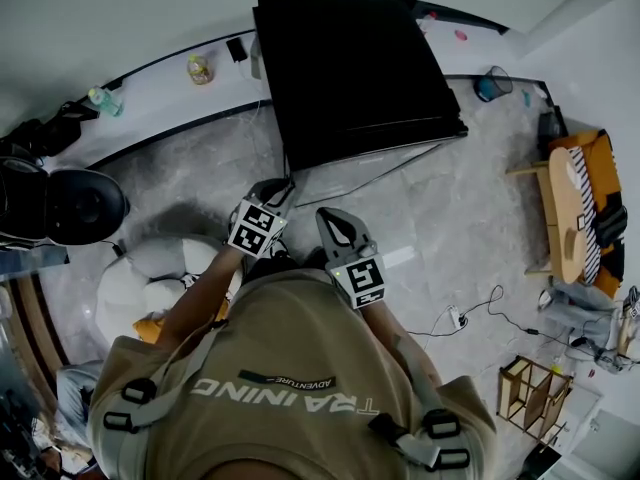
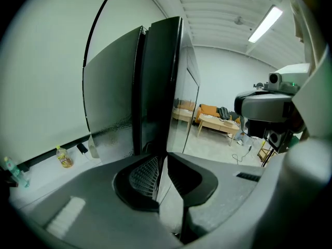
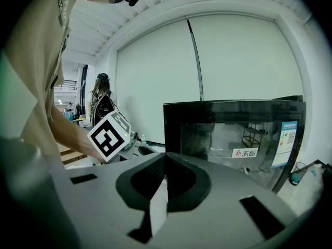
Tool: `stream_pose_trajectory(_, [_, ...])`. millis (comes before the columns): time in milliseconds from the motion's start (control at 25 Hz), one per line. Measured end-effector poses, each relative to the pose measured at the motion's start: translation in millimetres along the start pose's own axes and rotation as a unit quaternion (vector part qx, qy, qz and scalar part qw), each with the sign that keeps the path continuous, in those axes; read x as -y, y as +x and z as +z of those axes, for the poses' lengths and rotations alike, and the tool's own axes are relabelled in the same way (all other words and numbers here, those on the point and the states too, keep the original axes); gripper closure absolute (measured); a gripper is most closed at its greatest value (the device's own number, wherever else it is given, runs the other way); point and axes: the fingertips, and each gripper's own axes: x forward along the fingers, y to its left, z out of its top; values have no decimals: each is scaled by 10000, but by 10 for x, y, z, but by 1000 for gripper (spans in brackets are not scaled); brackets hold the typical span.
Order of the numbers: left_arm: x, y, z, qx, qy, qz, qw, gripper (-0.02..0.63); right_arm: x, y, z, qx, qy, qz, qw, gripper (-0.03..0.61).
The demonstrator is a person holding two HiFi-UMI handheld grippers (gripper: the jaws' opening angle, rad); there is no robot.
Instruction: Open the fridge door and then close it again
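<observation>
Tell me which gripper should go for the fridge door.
Left. The left gripper sits closer to the fridge, its shut jaws aimed at the door edge; the right gripper, also shut, hangs further back.

A staged test room furnished like a home: a black fridge [image 1: 350,68] stands against a bare white wall [image 1: 120,18] on a pale stone-look floor [image 1: 470,218]. Well off to one side of the fridge are an orange sofa [image 1: 603,203] and a low wooden table [image 1: 565,218]. Loose cables [image 1: 500,308] and a power strip [image 1: 456,317] lie in front of it, and a strip light [image 2: 264,24] hangs overhead
</observation>
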Motion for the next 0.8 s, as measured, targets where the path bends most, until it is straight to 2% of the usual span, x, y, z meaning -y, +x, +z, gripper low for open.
stream_pose_trajectory(320, [41, -31, 19, -3, -150, 242, 9996, 574, 19, -59, 47, 157, -80, 184, 9997, 583])
stream_pose_trajectory(480, [377, -116, -106, -59, -85, 128, 9999, 569, 65, -196, 46, 142, -65, 245, 9996, 583])
stream_pose_trajectory(800, [846, -220, -300, -231, -262, 556, 9978, 569, 83, -701, -127, 136, -48, 577, 9982, 583])
